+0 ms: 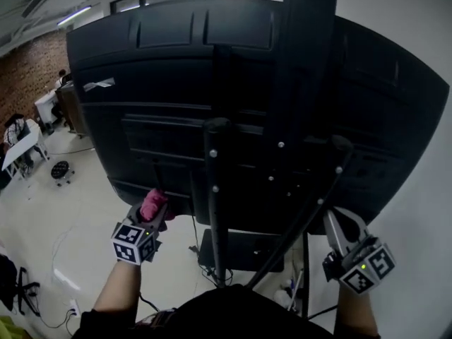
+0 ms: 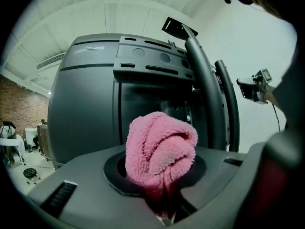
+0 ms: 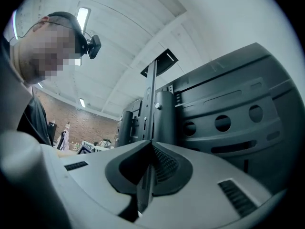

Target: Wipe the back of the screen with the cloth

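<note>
Bunched pink cloth (image 2: 161, 149) clenched between the fingers of the left gripper (image 2: 163, 205), just beyond them the lower edge of the screen's dark back (image 1: 176, 83), perhaps touching, right gripper (image 3: 147, 178) pressed closed on nothing, stand poles (image 1: 214, 189) beyond its tips

Left tool: grey plastic left gripper (image 1: 154, 210), cube of black-and-white square markers (image 1: 134, 243)
Right tool: grey plastic right gripper (image 1: 333, 222), same marker cube (image 1: 370, 270), small green light (image 1: 363, 265)
Clothing: dark top (image 1: 233, 313)
Head: small black camera (image 3: 93, 45) on band
</note>
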### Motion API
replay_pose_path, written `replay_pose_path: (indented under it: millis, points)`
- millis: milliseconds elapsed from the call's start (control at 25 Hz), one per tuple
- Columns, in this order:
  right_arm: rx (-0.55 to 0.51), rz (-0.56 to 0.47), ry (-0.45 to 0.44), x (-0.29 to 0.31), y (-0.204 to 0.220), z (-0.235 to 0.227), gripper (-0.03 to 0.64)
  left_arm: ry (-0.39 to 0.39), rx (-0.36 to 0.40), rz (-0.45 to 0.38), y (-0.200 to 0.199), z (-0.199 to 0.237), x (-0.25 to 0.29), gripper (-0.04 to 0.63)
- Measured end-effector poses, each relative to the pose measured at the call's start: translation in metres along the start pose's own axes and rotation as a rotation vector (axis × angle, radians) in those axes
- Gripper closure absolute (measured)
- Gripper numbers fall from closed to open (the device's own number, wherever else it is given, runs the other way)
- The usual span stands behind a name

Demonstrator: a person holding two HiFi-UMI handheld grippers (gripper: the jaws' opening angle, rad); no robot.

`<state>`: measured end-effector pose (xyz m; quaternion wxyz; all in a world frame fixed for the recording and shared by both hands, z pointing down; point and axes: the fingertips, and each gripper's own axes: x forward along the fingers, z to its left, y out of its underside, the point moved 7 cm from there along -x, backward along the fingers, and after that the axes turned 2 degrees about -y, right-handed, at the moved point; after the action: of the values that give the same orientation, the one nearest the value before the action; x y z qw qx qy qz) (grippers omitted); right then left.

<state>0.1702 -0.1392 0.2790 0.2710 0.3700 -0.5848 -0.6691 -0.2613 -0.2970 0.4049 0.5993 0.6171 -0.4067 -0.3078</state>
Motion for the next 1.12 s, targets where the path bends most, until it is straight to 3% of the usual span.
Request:
replay_pose_path:
  millis: [200, 400, 680, 1120]
  points:
    - [-0.029, 0.013, -0.004, 0.025, 0.005, 0.01, 0.615, 0.05, -0.043, -0.051, -0.011, 0.015, -0.005, 0.482]
    - [-0.026, 0.022, 0.034, 0.012, 0.004, 0.005, 0.615, 0.102, -0.063, -0.079, -0.021, 0.004, 0.001, 0.482]
    - [-0.011, 0.042, 0.046, 0.013, 0.009, 0.003, 0.615, 0.133, -0.038, -0.089, -0.031, -0.001, -0.002, 0.482]
    - [-0.029, 0.07, 0.109, 0.036, 0.012, 0.04, 0.615, 0.315, -0.026, -0.179, -0.052, 0.015, -0.03, 0.482]
